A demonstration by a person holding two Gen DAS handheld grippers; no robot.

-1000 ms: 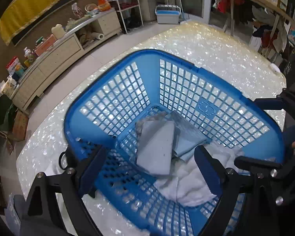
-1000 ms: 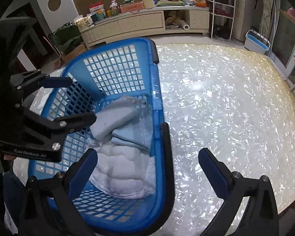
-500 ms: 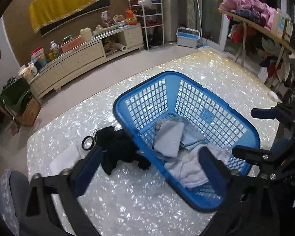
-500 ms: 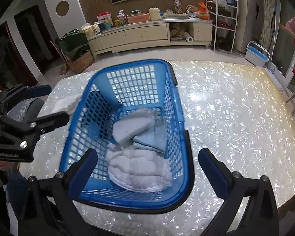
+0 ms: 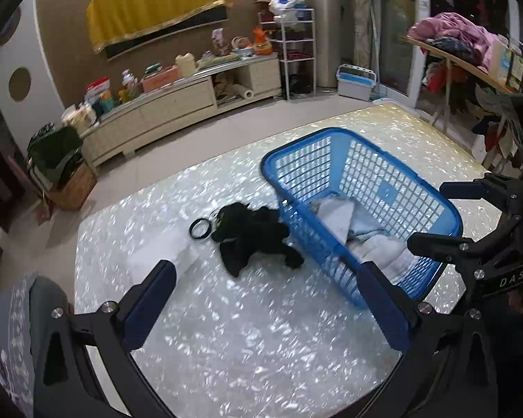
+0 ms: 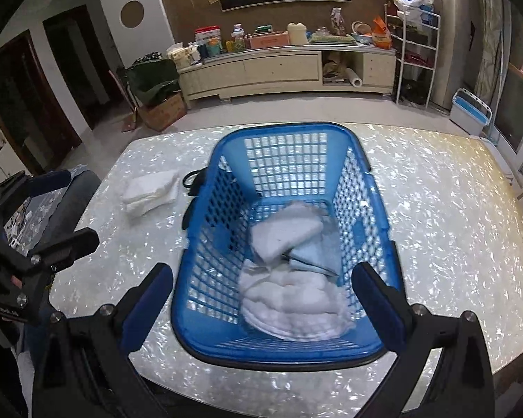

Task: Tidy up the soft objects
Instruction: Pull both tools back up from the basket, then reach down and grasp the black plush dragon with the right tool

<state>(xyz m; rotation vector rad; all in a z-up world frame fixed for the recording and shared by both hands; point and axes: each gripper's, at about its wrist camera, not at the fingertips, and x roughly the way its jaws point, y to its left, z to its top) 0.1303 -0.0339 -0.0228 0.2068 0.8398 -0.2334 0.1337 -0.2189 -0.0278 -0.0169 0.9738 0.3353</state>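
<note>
A blue plastic basket stands on the pearly table. It holds a folded grey cloth, a light blue cloth and a fluffy white towel. Left of the basket lie a black soft item, a black ring and a folded white cloth. My left gripper hovers open over bare table, near the black item. My right gripper hangs open above the basket's near end. Neither holds anything.
The table's near edge runs just below the basket. A grey chair seat stands at the table's left side. Across the floor is a long sideboard loaded with bottles and boxes, with a wire shelf beside it.
Both grippers have drawn back and up from the basket. The left one swung leftward, bringing the black item and ring into view. The grey cloth stays in the basket.
</note>
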